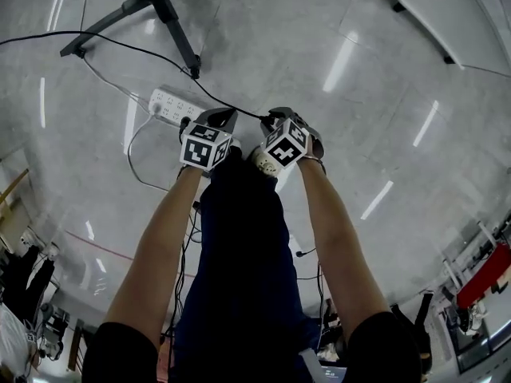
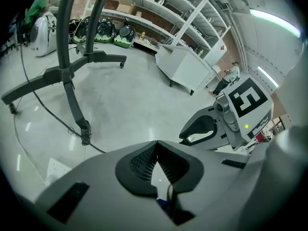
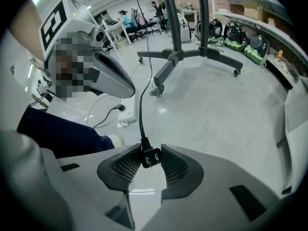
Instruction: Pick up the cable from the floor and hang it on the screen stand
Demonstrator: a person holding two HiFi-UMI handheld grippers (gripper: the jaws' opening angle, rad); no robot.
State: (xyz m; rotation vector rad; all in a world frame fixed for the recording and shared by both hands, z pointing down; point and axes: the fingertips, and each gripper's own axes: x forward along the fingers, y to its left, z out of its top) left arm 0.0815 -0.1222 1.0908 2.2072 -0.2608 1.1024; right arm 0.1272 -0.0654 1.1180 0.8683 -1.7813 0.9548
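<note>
Lit brightly from overhead; streaked with glare on the floor right of the power strip; bowed, darkened at edges.

Power strip on floor, stand beyond

Black cable, white power strip, grey floor

Cut off at the top edge just above the base of the screen stand — post and screen unseen. Left of the stand, cable lost past the frame. Below the stand, power strip partly hidden behind the left gripper.
</note>
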